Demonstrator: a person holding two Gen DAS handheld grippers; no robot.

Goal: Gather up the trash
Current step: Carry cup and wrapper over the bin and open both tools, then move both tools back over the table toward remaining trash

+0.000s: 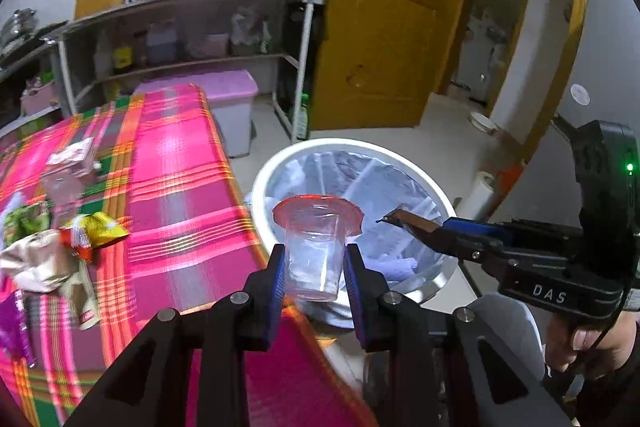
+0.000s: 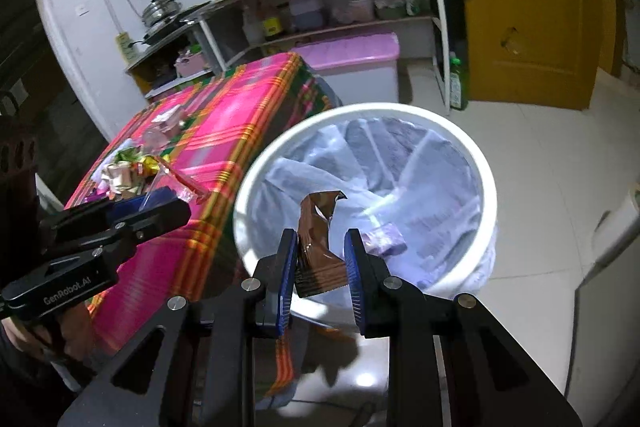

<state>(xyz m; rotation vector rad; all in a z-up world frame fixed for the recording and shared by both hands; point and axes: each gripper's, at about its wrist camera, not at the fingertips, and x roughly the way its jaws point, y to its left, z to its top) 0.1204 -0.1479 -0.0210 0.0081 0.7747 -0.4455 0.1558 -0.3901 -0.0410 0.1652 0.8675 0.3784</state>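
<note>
Left tongs (image 1: 316,259) "GenRobot.AI" pinching clear cup (image 1: 316,251), right tongs (image 2: 320,259) "DAS" pinching brown wrapper (image 2: 316,247)

A table (image 1: 188,163) is wearing a pink plaid cloth (image 2: 224,115) with orange, yellow and green stripes, which is hanging down over its near edge. Lying on it in a loose heap at one side are crumpled wrappers (image 1: 44,255): a silver one, a yellow-and-red one (image 1: 98,233), a green one (image 1: 24,223) and a purple one (image 1: 14,327). Farther along, a clear cup (image 1: 60,187) and a pale packet (image 1: 74,153) are sitting near each other. On the tiled floor (image 2: 540,163) a white bin (image 2: 452,125) is standing just beside the table.
</note>
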